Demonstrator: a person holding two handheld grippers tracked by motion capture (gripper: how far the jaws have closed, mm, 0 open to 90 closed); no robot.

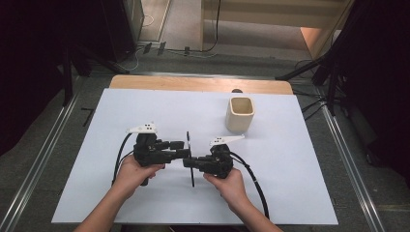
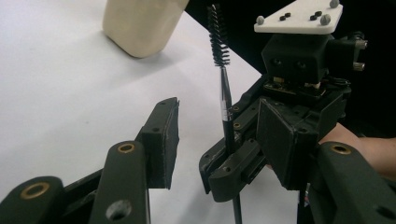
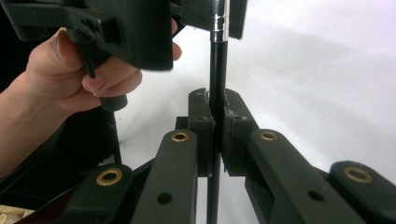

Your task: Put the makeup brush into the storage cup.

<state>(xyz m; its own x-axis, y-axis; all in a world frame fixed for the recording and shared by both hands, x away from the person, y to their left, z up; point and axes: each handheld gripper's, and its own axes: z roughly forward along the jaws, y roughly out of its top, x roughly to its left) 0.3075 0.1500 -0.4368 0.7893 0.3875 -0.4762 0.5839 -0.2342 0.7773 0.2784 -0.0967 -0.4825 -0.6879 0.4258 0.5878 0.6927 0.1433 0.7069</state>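
While the right gripper [image 1: 193, 163] clamps the thin black-handled bottle brush [image 1: 188, 145] between clenched fingers [image 3: 201, 123], the brush's long axis runs near-to-far over the white tabletop [image 1: 290, 183] — bristle end toward the far side, where the cream square-mouthed ceramic cup [image 1: 240, 114] stands well apart to the right. The left gripper [image 1: 180, 150] faces the right one from the left, its fingers [image 2: 161, 140] released and parted, the brush shaft just beyond their tips and not between the pads. The right hand is therefore the nearer and the sole holder. In the left gripper view the metal ferrule and bristles rise above the right gripper's grasp — the cup lies beyond the bristle tip.
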